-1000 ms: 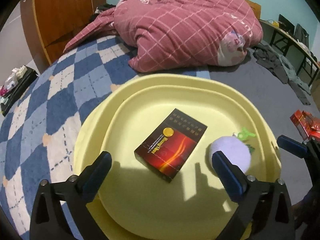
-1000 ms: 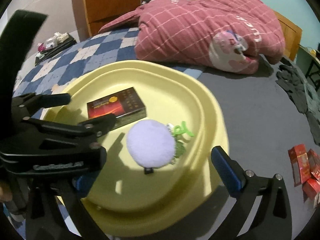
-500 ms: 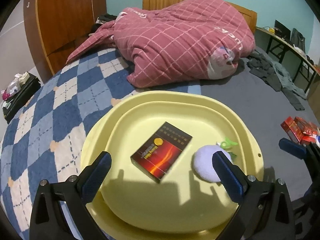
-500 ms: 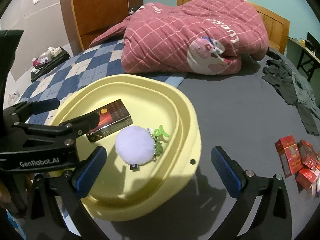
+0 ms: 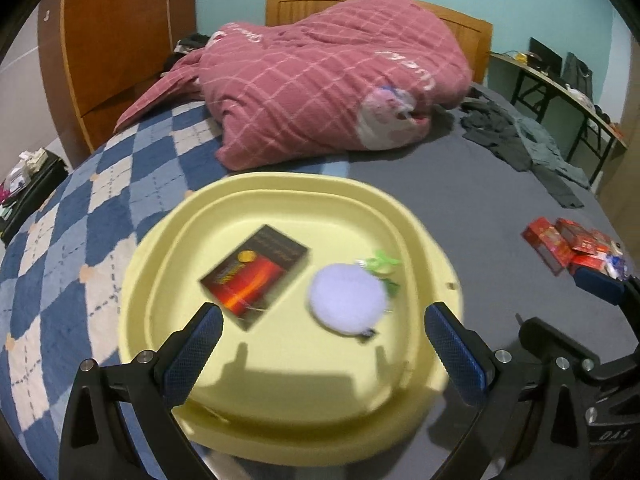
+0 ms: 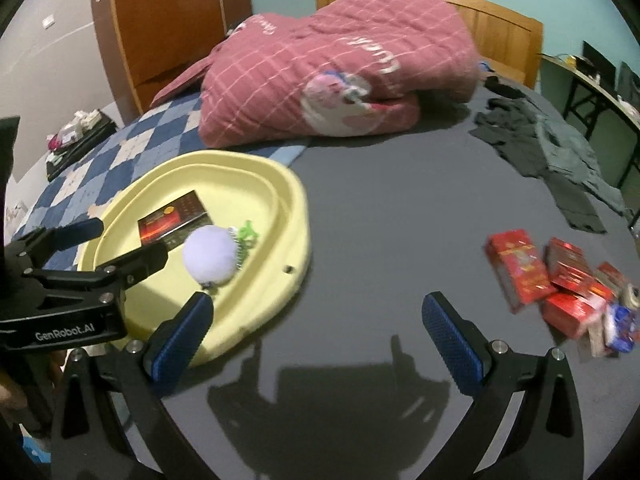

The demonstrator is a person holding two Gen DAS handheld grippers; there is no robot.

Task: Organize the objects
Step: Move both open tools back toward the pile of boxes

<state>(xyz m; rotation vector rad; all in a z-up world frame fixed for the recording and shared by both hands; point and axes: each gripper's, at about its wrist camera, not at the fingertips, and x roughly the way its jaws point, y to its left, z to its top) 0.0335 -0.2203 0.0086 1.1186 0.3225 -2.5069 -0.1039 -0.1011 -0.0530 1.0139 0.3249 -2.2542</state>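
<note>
Right, tray: a pale yellow, rounded-square plastic tray with a stepped double rim, smooth and matte, lying on the bed and straddling the seam between the two covers.
Dark box: a flat rectangular black carton with a red-orange flame print and a gold dot, glossy, lying flat in the tray's middle, turned at an angle.
Pompom: a round, fuzzy lilac pompom just right of the dark box inside the tray, with a small bright green plastic clip at its far side.
Red boxes: a loose heap of shiny red cardboard boxes lying well to the right of the tray on the dark cover, some overlapping.
Covers: a blue-and-cream diamond-checked woven blanket left of the tray; a smooth dark grey sheet right of it.
Quilt: a bulky pink quilt with a thin white grid, crumpled beyond the tray.
Left gripper: black frame, blue textured pads, jaws spread wide, hovering over the tray's near edge, holding nothing.
Right gripper: same build, jaws wide apart over the grey sheet, just right of the tray, empty, touching nothing.
</note>
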